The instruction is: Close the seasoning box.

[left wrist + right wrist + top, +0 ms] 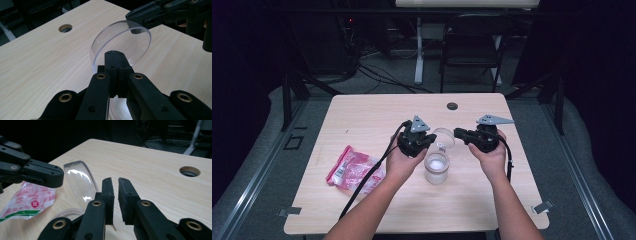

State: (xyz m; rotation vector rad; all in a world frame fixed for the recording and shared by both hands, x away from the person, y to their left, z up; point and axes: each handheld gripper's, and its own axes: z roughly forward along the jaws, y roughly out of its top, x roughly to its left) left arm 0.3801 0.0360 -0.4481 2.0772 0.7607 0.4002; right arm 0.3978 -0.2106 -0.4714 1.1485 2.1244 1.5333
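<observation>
Two grippers meet above the middle of the table [362, 115], one in each of the person's hands. The left gripper [113, 56] has its jaws fully closed on the lower edge of a clear round lid [125, 42], pinching the thin plastic and holding the lid up off the table, tilted on edge. From the high view, the lid [445, 137] hangs between the two grippers, just above and behind a frosted jar [436, 168] that stands open on the table with something white inside.

The right gripper [115, 185] has its jaws nearly together, a narrow gap between the pads and nothing in it. The lid [80, 181] sits just to the side of those jaws, apart from them, and in the left gripper view the right gripper's tip [136, 18] sits at the lid's upper rim; contact cannot be told.

A red and white packet [353, 169] lies flat on the table left of the jar.
</observation>
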